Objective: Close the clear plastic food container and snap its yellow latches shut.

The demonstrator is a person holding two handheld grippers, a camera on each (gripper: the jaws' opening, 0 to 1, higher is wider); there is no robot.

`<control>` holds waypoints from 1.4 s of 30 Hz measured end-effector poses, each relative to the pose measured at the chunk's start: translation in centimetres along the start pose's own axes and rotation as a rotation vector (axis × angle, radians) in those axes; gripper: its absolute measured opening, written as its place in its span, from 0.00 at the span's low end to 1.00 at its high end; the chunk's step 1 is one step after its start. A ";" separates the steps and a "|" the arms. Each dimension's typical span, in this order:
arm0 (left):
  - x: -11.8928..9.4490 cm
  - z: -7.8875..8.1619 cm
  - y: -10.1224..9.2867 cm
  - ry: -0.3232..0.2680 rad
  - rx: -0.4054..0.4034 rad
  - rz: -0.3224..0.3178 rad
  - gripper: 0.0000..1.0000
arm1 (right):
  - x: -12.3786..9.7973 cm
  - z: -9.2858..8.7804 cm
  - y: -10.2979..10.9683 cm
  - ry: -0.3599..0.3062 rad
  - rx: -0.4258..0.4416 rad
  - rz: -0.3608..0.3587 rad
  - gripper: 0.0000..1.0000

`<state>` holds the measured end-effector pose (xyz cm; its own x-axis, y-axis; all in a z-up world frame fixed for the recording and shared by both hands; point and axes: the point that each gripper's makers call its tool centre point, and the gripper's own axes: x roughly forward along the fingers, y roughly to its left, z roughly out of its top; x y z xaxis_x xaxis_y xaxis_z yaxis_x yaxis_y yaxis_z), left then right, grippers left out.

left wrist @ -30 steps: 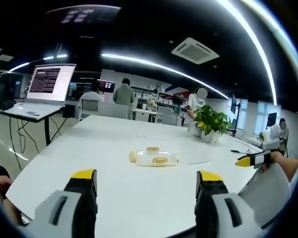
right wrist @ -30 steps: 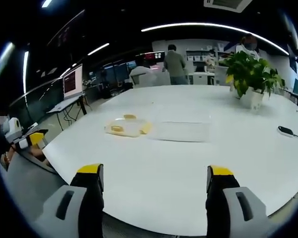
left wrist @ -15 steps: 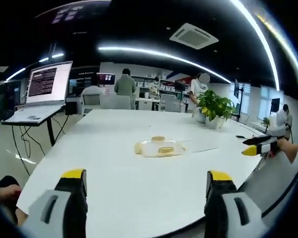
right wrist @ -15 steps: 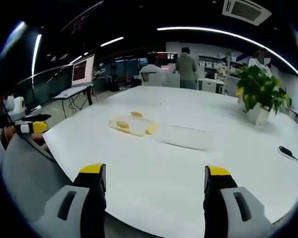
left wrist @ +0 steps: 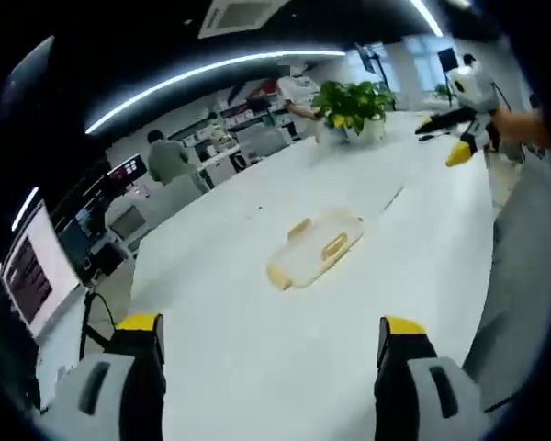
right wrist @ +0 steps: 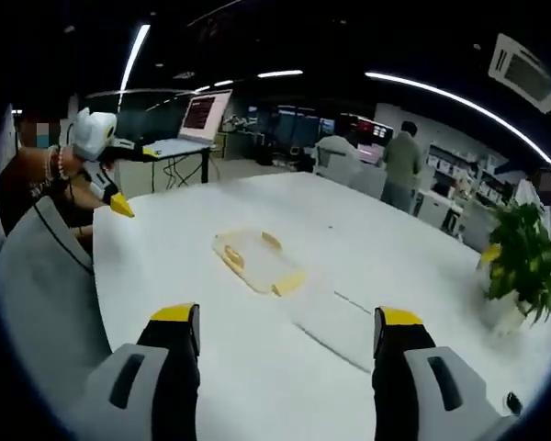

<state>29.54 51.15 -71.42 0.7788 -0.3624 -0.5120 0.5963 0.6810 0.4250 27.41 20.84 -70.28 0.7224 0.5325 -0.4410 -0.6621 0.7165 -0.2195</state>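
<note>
An open office with ceiling light strips surrounds a large white table [left wrist: 257, 303]. No brand or label is legible; a laptop screen [right wrist: 199, 112] at 11 o'clock in the right gripper view carries rows of text too small to read.

The clear container [left wrist: 317, 248] lies on the table near the middle of the left gripper view, with yellow latches [left wrist: 335, 245] along its edges; whether it is shut cannot be made out. The right gripper view shows it [right wrist: 254, 261] at centre and adds a flat clear sheet-like piece [right wrist: 335, 322] just beside it toward 4 o'clock, which the left gripper view gives merely as a faint line.

The left gripper [left wrist: 266, 349] has its jaws spread wide over bare table, holding nothing. The right gripper [right wrist: 285, 335] likewise stands spread and empty. Each appears in the other's view, small and blurred: the right one [left wrist: 459, 138] at 2 o'clock, the left one [right wrist: 106, 156] at 10 o'clock, held in a hand.

A potted plant [left wrist: 354, 106] sits at 1 o'clock in the left gripper view; the right gripper view cuts it [right wrist: 523, 271] at 3 o'clock. People stand beyond the table.
</note>
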 end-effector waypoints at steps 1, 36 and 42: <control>0.3 0.1 0.0 0.003 0.006 -0.013 0.93 | 0.5 0.4 -0.2 0.002 -0.029 0.013 0.75; 19.7 -1.5 -1.0 0.336 0.508 -0.681 0.61 | 19.8 -5.6 -0.6 0.568 -0.342 0.625 0.58; 19.3 -2.6 -2.5 0.384 0.525 -0.751 0.54 | 20.3 -5.9 -0.5 0.559 -0.360 0.651 0.57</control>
<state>42.56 44.09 -84.28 0.1030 -0.2902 -0.9514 0.9918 -0.0430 0.1205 41.19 28.66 -84.23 0.0476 0.4188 -0.9068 -0.9928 0.1201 0.0033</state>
